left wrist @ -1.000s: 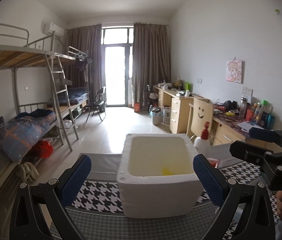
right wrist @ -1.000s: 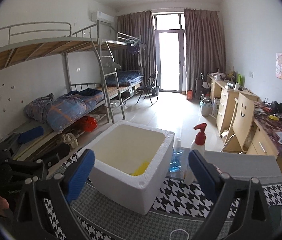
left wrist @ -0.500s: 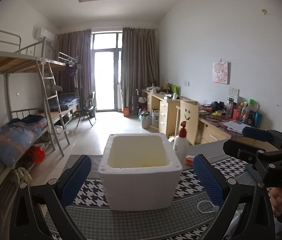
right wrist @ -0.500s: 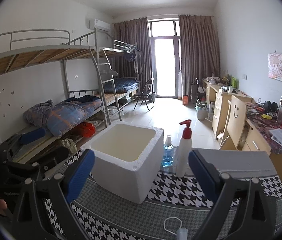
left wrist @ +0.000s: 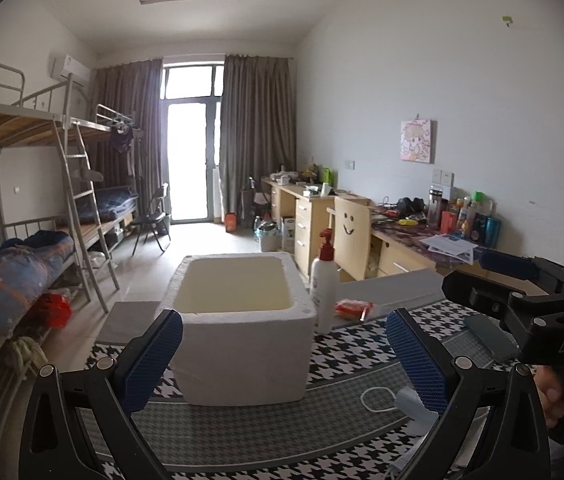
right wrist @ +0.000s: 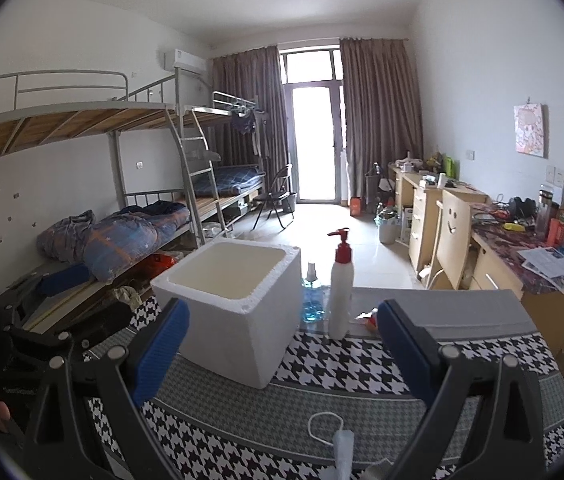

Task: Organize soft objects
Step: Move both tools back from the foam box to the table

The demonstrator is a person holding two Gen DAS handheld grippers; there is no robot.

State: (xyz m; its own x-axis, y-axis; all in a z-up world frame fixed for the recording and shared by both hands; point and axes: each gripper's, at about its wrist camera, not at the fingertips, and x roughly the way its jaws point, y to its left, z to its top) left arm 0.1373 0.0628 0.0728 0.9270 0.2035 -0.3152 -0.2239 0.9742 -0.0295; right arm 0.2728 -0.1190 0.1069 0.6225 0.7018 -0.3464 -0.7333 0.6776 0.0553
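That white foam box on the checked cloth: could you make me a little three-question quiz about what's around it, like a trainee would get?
1. True or false: both grippers are shut on something.
2. What stands right beside the foam box? A) a white pump bottle with a red top B) a kettle C) a lamp
3. Fill in: near the right gripper, a face mask with a white loop lies on the ______ cloth.

Key: 1. False; the left gripper and right gripper are both open and empty. 2. A, the pump bottle. 3. Houndstooth cloth.
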